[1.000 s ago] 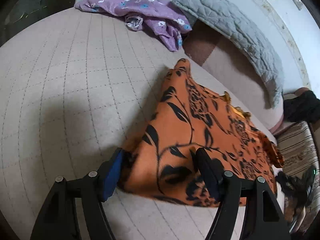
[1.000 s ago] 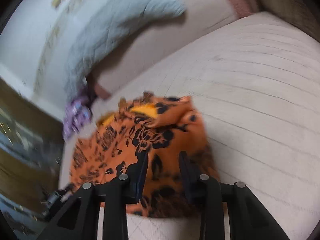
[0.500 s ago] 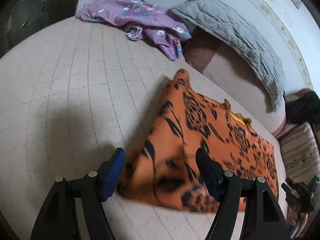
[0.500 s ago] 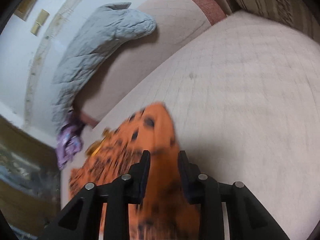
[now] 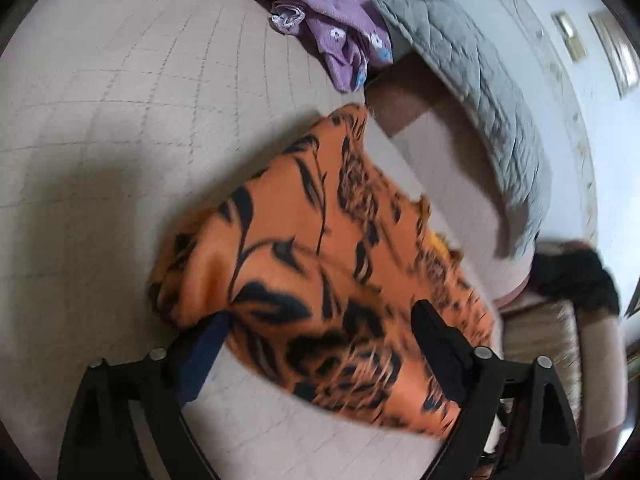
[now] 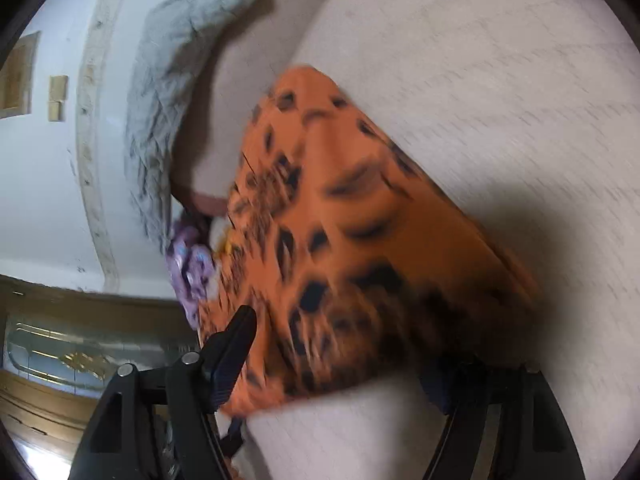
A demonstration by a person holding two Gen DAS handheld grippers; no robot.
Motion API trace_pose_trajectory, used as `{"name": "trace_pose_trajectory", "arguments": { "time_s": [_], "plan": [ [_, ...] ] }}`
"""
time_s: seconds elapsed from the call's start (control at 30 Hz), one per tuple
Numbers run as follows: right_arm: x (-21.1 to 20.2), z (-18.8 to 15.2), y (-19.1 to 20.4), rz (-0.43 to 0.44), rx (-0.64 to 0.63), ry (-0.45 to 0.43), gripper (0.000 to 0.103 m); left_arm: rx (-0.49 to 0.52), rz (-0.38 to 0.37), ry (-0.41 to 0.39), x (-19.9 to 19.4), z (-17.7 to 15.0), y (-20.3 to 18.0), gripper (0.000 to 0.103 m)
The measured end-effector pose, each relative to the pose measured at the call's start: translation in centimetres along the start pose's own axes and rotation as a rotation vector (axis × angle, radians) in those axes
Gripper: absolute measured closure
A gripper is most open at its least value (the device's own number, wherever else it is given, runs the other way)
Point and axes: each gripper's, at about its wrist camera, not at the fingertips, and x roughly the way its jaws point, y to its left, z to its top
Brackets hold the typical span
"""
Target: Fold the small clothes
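We are looking at the orange garment with the black floral print (image 5: 320, 264), which is lying folded over on the beige quilted cushion (image 5: 120, 120) of a sofa or bed, its near edge reaching in between the fingers of both tools. Both pictures are blurring, so we are not reading the fold lines closely.

The left hand-held gripper (image 5: 320, 344) is opening, its jaws standing wide apart with the hem lying between them and no pad pressing on it. The right hand-held gripper (image 6: 344, 356) is opening too; the cloth is bunching between its jaws, and its right finger is mostly hiding under the fabric, so we are judging it released rather than clamped.

What we are worrying about is the release itself. If either tool is pulling back while a pad is catching the hem, the top layer may be dragging along and the fold may be sliding open. The slippery-looking cloth may also be springing back where it is bunching on the right side.

Farther out, the purple flowered garment (image 5: 320, 12) is lying crumpled by the grey quilted pillow (image 5: 480, 92), well apart, so we are seeing little risk of tangling there.
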Motion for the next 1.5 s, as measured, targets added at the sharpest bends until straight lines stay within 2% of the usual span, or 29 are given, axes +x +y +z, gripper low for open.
{"name": "trace_pose_trajectory", "arguments": {
  "time_s": [0.07,0.1,0.13,0.17,0.2,0.23,0.27,0.37,0.43,0.5,0.67,0.77,0.87,0.97,1.0,1.07,1.1,1.17,1.2,1.23,1.27,1.33,1.43,1.5],
  "plan": [
    [1.2,0.8,0.5,0.038,-0.027,-0.052,0.029,-0.034,-0.045,-0.029,0.2,0.4,0.4,0.011],
    [1.7,1.1,0.5,0.044,-0.031,-0.064,0.037,-0.042,-0.070,-0.047,0.2,0.6,0.6,0.011],
    [2.3,1.5,0.5,0.040,-0.039,-0.075,0.058,-0.041,-0.085,-0.058,0.3,0.7,0.6,0.011],
    [2.8,1.7,0.2,0.029,-0.050,-0.080,0.067,-0.030,-0.097,-0.072,0.2,0.6,0.6,0.011],
    [3.0,1.9,-0.1,0.027,-0.051,-0.080,0.071,-0.015,-0.094,-0.081,0.3,0.5,0.4,0.020],
    [3.0,1.9,-0.2,0.032,-0.050,-0.086,0.071,0.006,-0.074,-0.088,0.4,0.4,0.2,0.046],
    [2.9,1.9,0.1,0.024,-0.062,-0.089,0.071,0.024,-0.044,-0.093,0.5,0.3,0.1,0.056],
    [2.5,1.9,1.1,0.006,-0.108,-0.085,0.074,0.004,-0.054,-0.092,0.3,0.4,0.5,0.066],
    [1.8,1.7,0.7,0.015,-0.084,-0.086,0.075,0.006,-0.074,-0.085,0.0,0.4,0.5,0.078],
    [0.9,1.0,1.6,-0.002,-0.103,-0.108,0.076,0.013,-0.097,-0.096,-0.9,0.3,0.3,0.081],
    [-4.2,-1.7,4.0,-0.014,-0.161,-0.161,0.077,0.040,-0.126,-0.086,-5.4,-2.7,0.1,0.082],
    [-8.7,-3.8,3.6,-0.030,-0.158,-0.149,0.077,0.037,-0.127,-0.063,-8.3,-7.1,1.6,0.082],
    [-13.3,-6.4,2.5,-0.061,-0.196,-0.147,0.077,0.085,-0.041,-0.014,-11.5,-13.4,3.2,0.078],
    [-15.5,-8.1,-0.8,-0.106,-0.164,-0.099,0.076,0.094,0.061,0.143,-12.2,-17.7,6.0,0.074],
    [-15.5,-8.3,-2.0,-0.133,-0.154,-0.071,0.073,0.085,0.055,0.129,-13.1,-17.7,6.3,0.070],
    [-14.7,-8.2,-5.2,-0.172,-0.055,0.003,0.066,0.091,0.084,0.074,-15.9,-16.9,5.9,0.070],
    [-14.6,-8.0,-6.6,-0.162,0.031,0.030,0.057,0.113,0.102,0.027,-17.4,-16.4,5.3,0.068],
    [-15.4,-7.6,-7.7,-0.081,0.106,0.023,0.046,0.172,0.118,-0.073,-19.6,-15.4,3.6,0.059],
    [-16.2,-7.4,-7.8,-0.084,0.112,-0.009,0.039,0.212,0.119,-0.111,-20.4,-14.9,2.6,0.049],
    [-17.1,-7.3,-7.9,-0.090,0.113,-0.051,0.033,0.248,0.127,-0.132,-20.8,-14.3,1.4,0.047],
    [-17.6,-7.2,-8.2,-0.072,0.125,-0.070,0.033,0.264,0.129,-0.140,-20.6,-13.7,0.6,0.047],
    [-17.5,-7.3,-9.1,-0.013,0.174,-0.045,0.033,0.323,0.120,-0.159,-19.6,-13.0,-1.5,0.046],
    [-16.9,-7.8,-8.9,0.029,0.166,-0.009,0.033,0.400,0.182,-0.140,-15.2,-12.1,-3.5,0.046],
    [-16.2,-8.0,-8.4,0.036,0.162,0.009,0.033,0.442,0.263,-0.101,-10.7,-11.5,-3.4,0.046]
  ]
}}
